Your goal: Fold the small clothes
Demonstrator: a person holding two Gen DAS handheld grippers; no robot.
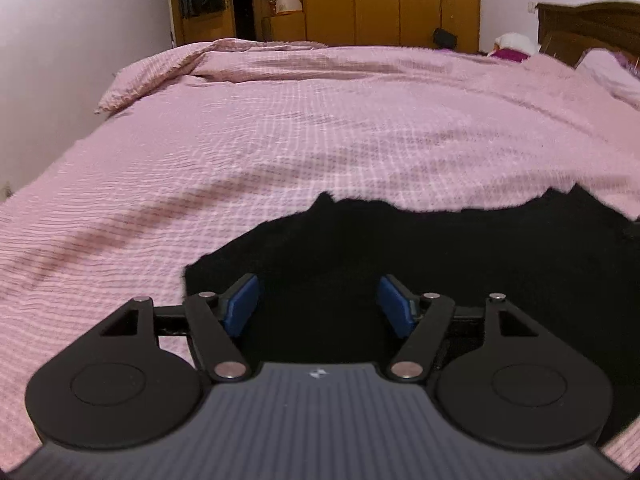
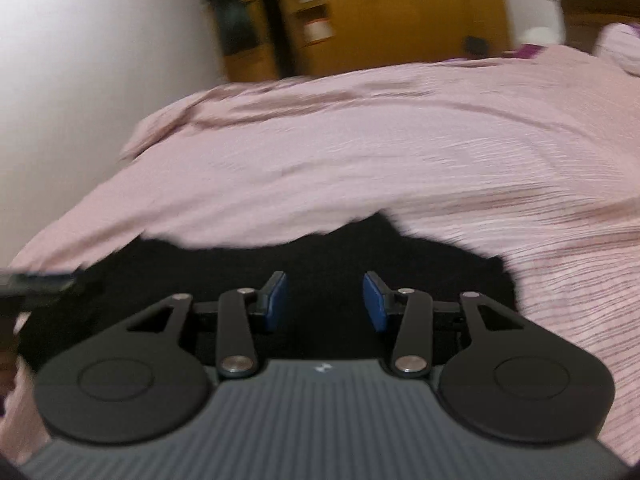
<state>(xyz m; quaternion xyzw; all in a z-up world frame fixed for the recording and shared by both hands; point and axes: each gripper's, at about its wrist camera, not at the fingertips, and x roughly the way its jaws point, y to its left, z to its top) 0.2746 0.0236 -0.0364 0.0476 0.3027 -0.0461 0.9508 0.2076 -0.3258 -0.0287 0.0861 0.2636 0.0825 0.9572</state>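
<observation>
A black garment [image 1: 440, 248] lies flat on the pink checked bedspread [image 1: 280, 140] near the bed's front edge. My left gripper [image 1: 318, 304] is open, its blue pads over the garment's left part, holding nothing. In the right wrist view, which is blurred by motion, the same black garment [image 2: 320, 256] lies under my right gripper [image 2: 325, 300], which is open and empty above the garment's right part. The other gripper's tip [image 2: 36, 280] shows at the left edge.
The bedspread [image 2: 400, 152] covers the whole bed, with a raised fold at the far left [image 1: 152, 80]. Pillows [image 1: 608, 72] and a wooden headboard [image 1: 588, 28] are at the far right. A wooden wardrobe [image 1: 380, 0] stands behind the bed. A white wall [image 1: 60, 60] runs along the left.
</observation>
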